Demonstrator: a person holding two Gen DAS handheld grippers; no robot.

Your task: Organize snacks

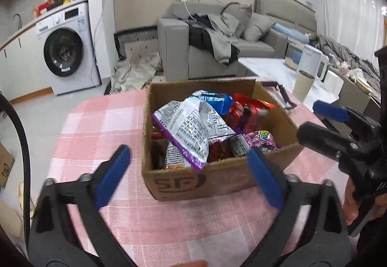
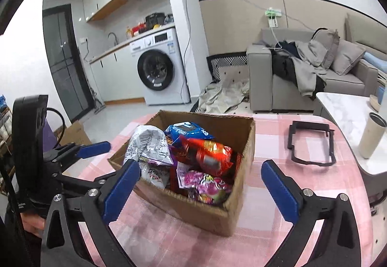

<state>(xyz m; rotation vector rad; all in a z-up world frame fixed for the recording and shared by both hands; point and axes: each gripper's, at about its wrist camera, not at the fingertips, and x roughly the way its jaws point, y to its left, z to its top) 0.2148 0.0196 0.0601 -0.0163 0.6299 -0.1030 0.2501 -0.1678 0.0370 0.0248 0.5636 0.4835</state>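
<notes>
A brown cardboard box (image 1: 193, 178) (image 2: 205, 217) stands on a table with a pink checked cloth (image 1: 96, 122) (image 2: 273, 131). It holds several snack bags: a white and purple bag (image 1: 191, 126) (image 2: 150, 146), a blue bag (image 1: 215, 99) (image 2: 186, 130), a red-orange bag (image 1: 246, 111) (image 2: 210, 153) and a pink-purple bag (image 1: 262, 137) (image 2: 208, 184). My left gripper (image 1: 189, 155) is open and empty in front of the box. My right gripper (image 2: 200, 171) is open and empty, near the box's right front; it also shows in the left wrist view (image 1: 331, 112).
A black plastic frame (image 2: 312, 143) lies on the cloth right of the box. A beige tumbler (image 2: 371, 135) stands on a white marble side table (image 2: 348, 107). A grey sofa (image 2: 312, 78), a washing machine (image 2: 159, 66) and floor cloths lie beyond.
</notes>
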